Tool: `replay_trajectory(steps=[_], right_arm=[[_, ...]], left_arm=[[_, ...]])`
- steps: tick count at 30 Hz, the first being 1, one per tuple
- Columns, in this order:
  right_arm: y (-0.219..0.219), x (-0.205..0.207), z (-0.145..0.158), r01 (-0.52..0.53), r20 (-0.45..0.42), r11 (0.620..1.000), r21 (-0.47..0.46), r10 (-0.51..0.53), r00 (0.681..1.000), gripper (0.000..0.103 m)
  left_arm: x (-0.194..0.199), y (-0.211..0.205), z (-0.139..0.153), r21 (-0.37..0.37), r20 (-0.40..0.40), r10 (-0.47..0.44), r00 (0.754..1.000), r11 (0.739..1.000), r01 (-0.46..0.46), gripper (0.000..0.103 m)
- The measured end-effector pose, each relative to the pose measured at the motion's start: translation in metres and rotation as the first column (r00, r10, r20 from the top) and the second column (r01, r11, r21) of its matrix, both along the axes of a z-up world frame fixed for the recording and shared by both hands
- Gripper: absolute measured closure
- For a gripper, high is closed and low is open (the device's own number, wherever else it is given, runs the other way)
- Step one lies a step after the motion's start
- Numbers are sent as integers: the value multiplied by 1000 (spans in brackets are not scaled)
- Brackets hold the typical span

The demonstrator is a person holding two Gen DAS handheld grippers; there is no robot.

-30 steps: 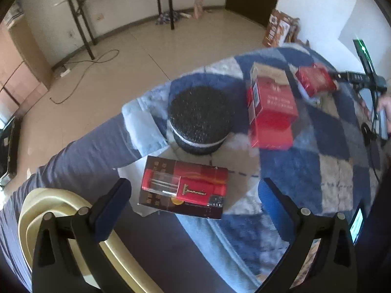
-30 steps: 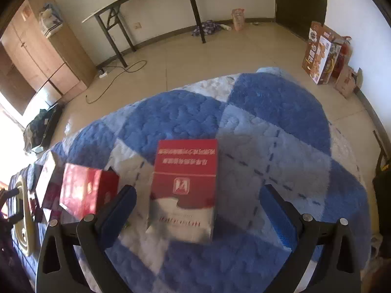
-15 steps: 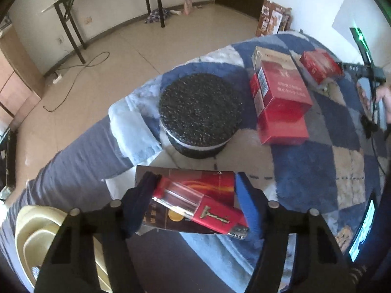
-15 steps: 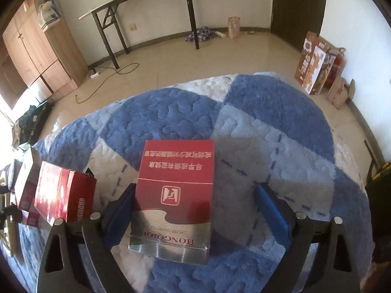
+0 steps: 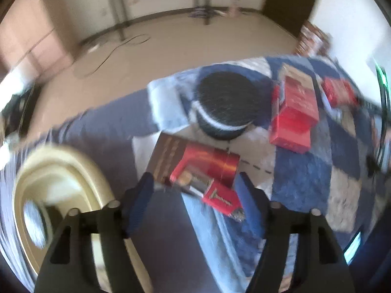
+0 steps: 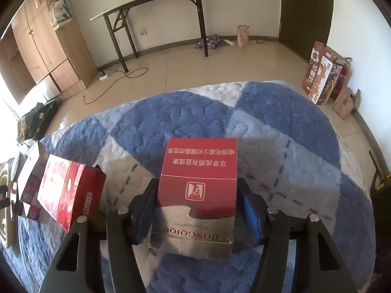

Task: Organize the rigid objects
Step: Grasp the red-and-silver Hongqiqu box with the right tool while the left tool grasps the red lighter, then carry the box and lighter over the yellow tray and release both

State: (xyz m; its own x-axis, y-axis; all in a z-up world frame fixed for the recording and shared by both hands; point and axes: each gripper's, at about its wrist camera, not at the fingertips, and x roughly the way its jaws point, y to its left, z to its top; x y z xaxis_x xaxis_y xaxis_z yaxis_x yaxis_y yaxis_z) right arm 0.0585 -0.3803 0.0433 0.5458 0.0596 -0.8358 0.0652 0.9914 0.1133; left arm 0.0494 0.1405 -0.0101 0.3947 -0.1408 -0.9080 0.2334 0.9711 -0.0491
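Presently the right gripper is closing its jaws on the red-and-silver cigarette pack, blue pads against both sides, the pack lying on the blue-and-white quilted blanket. Another red box lies to its left. The left gripper, its view blurred, is opening its jaws around the brown-and-red windowed box, near the black round tin.
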Motion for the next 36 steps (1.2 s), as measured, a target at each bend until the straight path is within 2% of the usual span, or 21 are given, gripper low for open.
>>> replay_trajectory(steps=[2, 5, 7, 10, 14, 15, 18, 22, 26, 30, 33, 36], right_arm=[[0, 0, -1, -2, 0, 1000, -6, 2, 1000, 42], [-3, 1, -2, 1, 0, 1000, -1, -1, 1000, 42], [-9, 2, -3, 8, 1, 1000, 20, -8, 1000, 42], [-12, 2, -4, 6, 3, 1000, 31, -6, 1000, 43], [-13, 1, -5, -15, 12, 1000, 19, 15, 1000, 44], [-14, 1, -6, -14, 13, 1000, 23, 14, 1000, 44], [-16, 2, -7, -5, 16, 999, 43, 4, 1000, 45], [-17, 3, -4, -12, 12, 999, 48, 11, 1000, 45], [-27, 0, 9, 13, 54, 998, 67, -17, 998, 46], [-45, -9, 28, 49, 95, 992, 116, -60, 994, 46], [-38, -21, 55, 12, 164, 994, 112, -31, 986, 46], [-28, -31, 71, -33, 204, 994, 104, 11, 979, 46]], left_arm=[[-5, 6, -2, -39, -45, 97, 994, 994, -98, 28], [-13, 9, -7, -156, -143, 216, 966, 959, -238, 28], [-15, 6, -8, -200, -160, 251, 955, 939, -281, 28], [-13, 0, -19, -153, -189, 291, 938, 935, -321, 30], [-9, 1, -40, -169, -255, 302, 919, 921, -350, 62], [-9, 1, -41, -160, -252, 306, 918, 923, -351, 75], [-12, 5, -41, -186, -246, 297, 923, 920, -345, 76], [-23, 8, -34, -191, -225, 254, 941, 935, -298, 76], [-40, 19, -24, -189, -192, 217, 957, 949, -253, 76], [-50, 48, -10, -222, -152, 248, 957, 935, -278, 77], [-57, 67, 1, -268, -106, 254, 961, 924, -273, 77], [-70, 76, 12, -283, -53, 254, 966, 923, -259, 77]])
